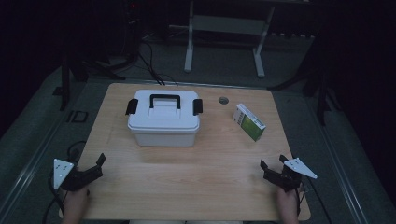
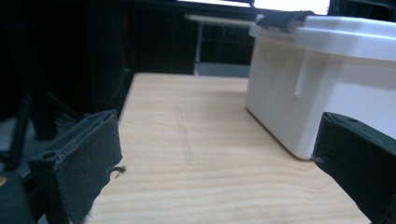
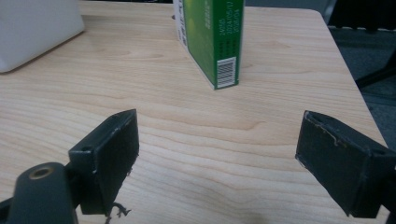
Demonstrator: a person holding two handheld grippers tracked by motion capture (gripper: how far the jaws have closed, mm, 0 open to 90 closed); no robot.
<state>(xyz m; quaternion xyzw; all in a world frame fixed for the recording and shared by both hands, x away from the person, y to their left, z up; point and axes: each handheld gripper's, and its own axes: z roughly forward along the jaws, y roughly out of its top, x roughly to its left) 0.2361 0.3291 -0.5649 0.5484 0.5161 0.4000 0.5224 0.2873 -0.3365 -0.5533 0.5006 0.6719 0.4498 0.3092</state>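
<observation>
Both grippers idle at the near edge of the table, nothing held. Left gripper sits at the near-left corner, jaws spread wide, aimed at the bin; in the left gripper view the bin's white wall stands ahead and to the right, well short of contact. Right gripper sits at the near-right corner, jaws also wide open and empty, looking at the carton, which stands upright ahead, clear of the jaws. Bin sits centre-back, lid on, black handle folded flat on top, black latches at both ends, apparently snapped down. Carton is to its right, apart from it, near a round grommet. Handling guess: carton is thin card, light, stiff on its broad faces but crushable. Pinch across the narrow thickness, mid-height, modest force; glossy print may slip a little. Bin is rigid moulded plastic, smooth, bulky, too wide for one jaw span; contents hidden, so weight unknown. Work it by the latches or handle, one gripper steadying the body. Latches probably need a firm upward pull from the bottom lip, and the bin may slide on the wood unless braced.
</observation>
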